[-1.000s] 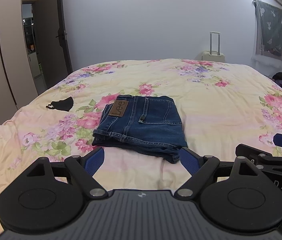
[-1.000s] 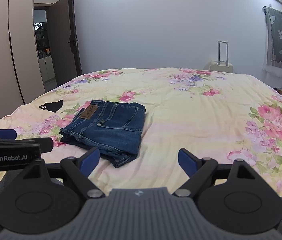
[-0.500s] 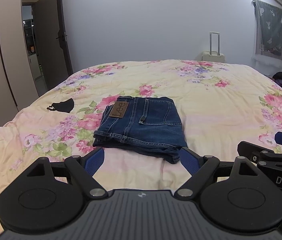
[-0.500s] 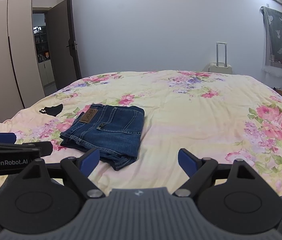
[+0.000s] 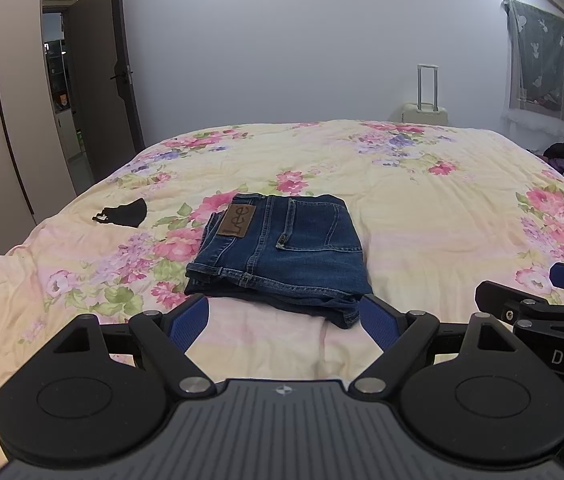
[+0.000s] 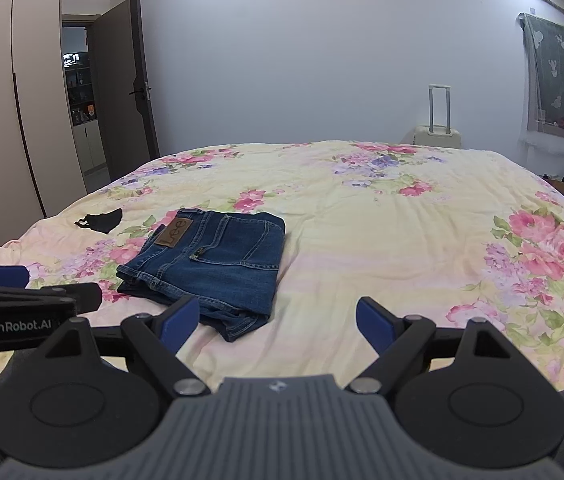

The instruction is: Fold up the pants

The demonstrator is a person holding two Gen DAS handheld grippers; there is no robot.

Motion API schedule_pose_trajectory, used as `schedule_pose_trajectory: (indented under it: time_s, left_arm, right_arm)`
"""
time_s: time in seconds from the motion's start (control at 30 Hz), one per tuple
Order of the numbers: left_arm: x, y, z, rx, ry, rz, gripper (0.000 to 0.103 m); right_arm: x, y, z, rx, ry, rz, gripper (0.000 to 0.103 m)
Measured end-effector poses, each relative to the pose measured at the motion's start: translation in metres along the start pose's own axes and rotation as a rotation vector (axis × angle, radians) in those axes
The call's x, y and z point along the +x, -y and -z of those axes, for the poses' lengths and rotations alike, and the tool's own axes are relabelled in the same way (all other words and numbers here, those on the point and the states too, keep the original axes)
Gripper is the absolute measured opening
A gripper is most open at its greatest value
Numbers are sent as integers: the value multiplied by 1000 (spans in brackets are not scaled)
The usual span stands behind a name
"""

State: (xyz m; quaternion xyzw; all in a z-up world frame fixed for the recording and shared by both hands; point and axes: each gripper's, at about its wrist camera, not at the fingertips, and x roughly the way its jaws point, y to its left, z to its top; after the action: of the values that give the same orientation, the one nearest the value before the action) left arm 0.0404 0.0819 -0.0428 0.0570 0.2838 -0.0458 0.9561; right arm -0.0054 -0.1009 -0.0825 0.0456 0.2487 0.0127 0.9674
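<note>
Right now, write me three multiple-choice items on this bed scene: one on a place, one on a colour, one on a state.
1. Where does the black face mask lie relative to the jeans?
A. on top of them
B. on the bedspread to their left, apart
C. under them

2. What colour is the patch on the jeans?
A. brown
B. white
C. green

3. How are the jeans?
A. spread flat at full length
B. hanging off the bed
C. folded into a compact stack

Answers: 1 B, bedspread shows between them; 2 A, a brown label near the waistband; 3 C, layered edges show at the near side, and both the left gripper and right gripper are open and empty.
</note>
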Motion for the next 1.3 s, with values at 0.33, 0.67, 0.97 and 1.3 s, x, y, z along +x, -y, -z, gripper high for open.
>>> schedule_pose_trajectory:
  time_s: [0.33, 0.67, 0.97, 1.3]
  left_arm:
    - [0, 2, -1, 6, 2, 2, 100]
    - [-2, 3, -2, 13, 8, 7, 100]
    - [-5, 3, -2, 22, 17, 0, 100]
    - [-7, 1, 0, 17, 22, 0, 100]
  right_arm:
    - [-1, 0, 0, 0, -1, -5, 82]
    - [-1, 0, -1, 1, 2, -5, 82]
    - [-2, 1, -1, 1, 6, -6, 82]
    - [-3, 1, -1, 2, 6, -7, 82]
